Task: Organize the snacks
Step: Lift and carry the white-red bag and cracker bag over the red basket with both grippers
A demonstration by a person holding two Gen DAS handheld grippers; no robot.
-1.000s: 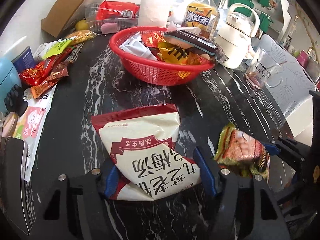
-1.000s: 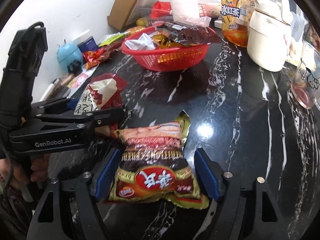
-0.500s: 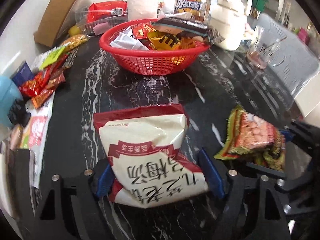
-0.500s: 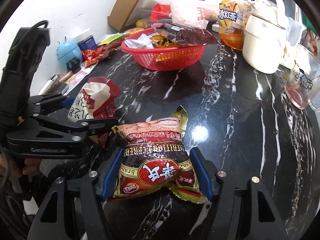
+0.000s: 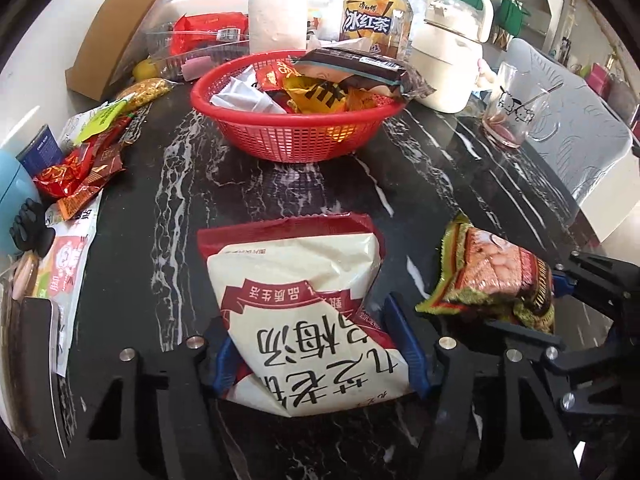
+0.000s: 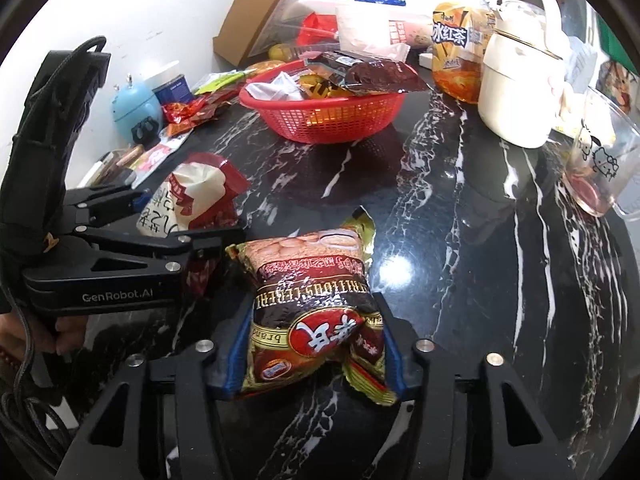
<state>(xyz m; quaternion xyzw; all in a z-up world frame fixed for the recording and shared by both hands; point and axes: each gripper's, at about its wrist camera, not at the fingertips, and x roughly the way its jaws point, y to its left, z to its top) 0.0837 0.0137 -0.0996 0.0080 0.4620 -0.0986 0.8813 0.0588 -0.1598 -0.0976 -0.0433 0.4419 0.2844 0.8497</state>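
The left tool [image 5: 316, 356] pinches the white-and-red pouch [image 5: 304, 312] by its sides; the right tool [image 6: 314, 350] pinches the brown cereal packet [image 6: 316, 308] likewise. Both packs seem lifted off the worktop [image 6: 460, 240], probably bound for the red basket [image 5: 296, 136].

I count two snack bags in my tongs: one white-and-red bag [image 5: 308, 312] and one brown cereal bag [image 6: 316, 316]; one red basket [image 5: 296, 140], one tea bottle [image 5: 374, 20], one kettle [image 5: 448, 64], one glass [image 5: 510, 112].
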